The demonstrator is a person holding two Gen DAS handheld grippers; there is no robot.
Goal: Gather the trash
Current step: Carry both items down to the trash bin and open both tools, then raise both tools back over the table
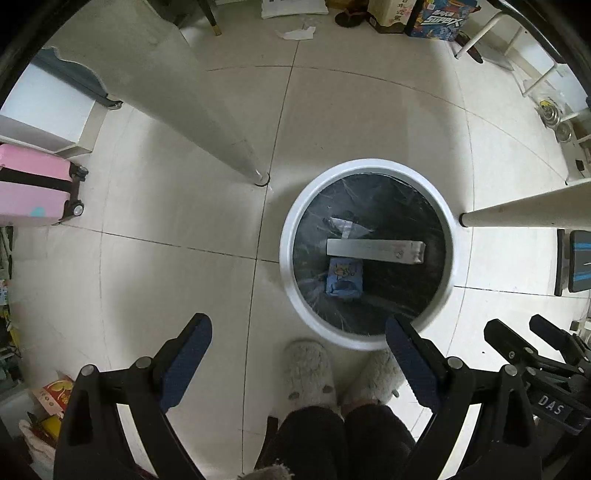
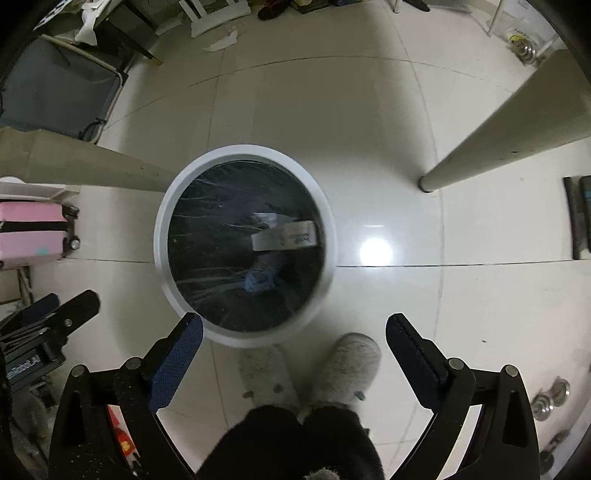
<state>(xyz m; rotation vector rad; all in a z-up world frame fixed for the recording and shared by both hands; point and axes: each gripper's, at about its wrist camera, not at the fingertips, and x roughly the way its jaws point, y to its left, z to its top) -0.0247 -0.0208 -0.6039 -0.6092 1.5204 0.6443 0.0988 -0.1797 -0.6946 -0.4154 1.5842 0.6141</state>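
Observation:
A round white trash bin (image 1: 291, 221) with a black liner stands on the tiled floor; it also shows in the right wrist view (image 2: 162, 236). Inside lie a long grey box (image 1: 373, 252), a blue packet (image 1: 343, 277) and a small white scrap (image 1: 343, 225). The grey box (image 2: 284, 236) and blue packet (image 2: 260, 278) also show in the right wrist view. My left gripper (image 1: 299, 332) is open and empty, above the bin's near rim. My right gripper (image 2: 295, 328) is open and empty, just right of the bin. A crumpled white paper (image 1: 297, 34) lies on the far floor, also in the right wrist view (image 2: 221, 42).
Table legs (image 1: 236, 147) (image 1: 517, 218) flank the bin. A pink suitcase (image 1: 33, 184) stands at left. The person's fluffy slippers (image 1: 310, 373) are beside the bin. Boxes (image 1: 436, 16) and a white rack (image 1: 535, 74) line the far wall.

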